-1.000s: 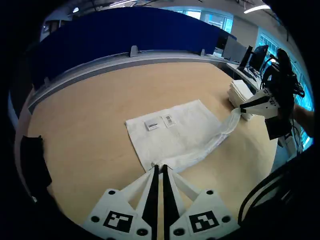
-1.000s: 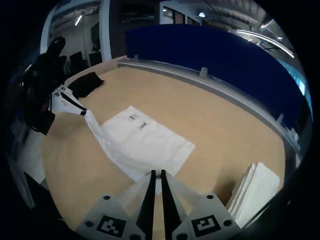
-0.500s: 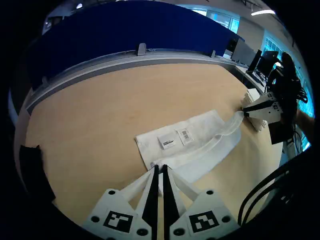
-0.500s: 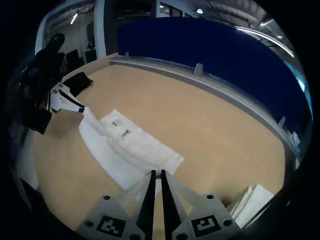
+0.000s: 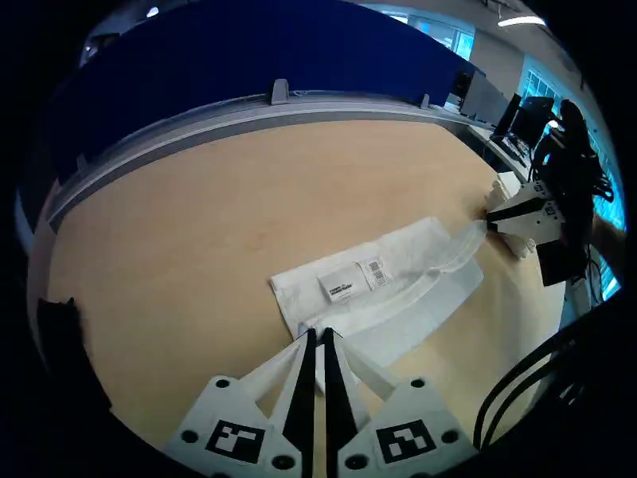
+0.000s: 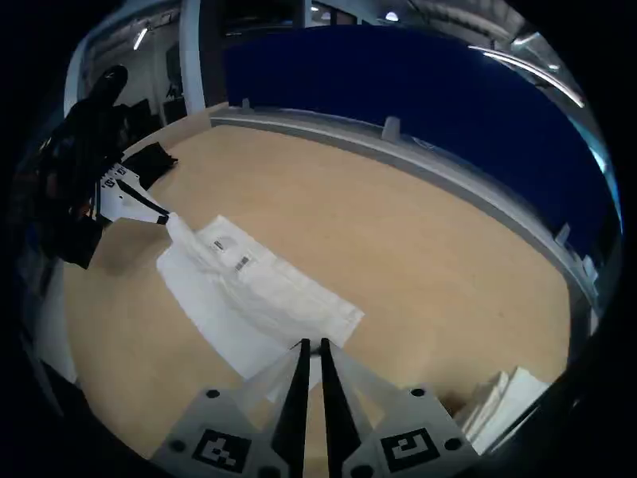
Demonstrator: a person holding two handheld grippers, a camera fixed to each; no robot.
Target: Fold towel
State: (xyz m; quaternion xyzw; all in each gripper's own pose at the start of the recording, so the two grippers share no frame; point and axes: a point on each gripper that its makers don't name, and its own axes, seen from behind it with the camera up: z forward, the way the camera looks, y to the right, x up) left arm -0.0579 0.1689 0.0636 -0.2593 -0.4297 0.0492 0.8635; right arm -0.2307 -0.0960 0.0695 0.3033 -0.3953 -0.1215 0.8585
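Left gripper (image 5: 320, 333) is clamped on the towel's near corner, fingers almost together. Right gripper (image 6: 310, 344) pinches the other corner of the same edge in the same way. Expect the towel (image 5: 390, 275) to be light, soft and limp, so it will sag between your grips. Hold it at the corners. It lies partly doubled at mid-table (image 5: 183, 215), on smooth wood that should drag little. Farther off are a stack of folded towels (image 6: 509, 398) and a blue partition (image 5: 239, 56).

Towel (image 5: 402, 253) narrower, held edge farther across
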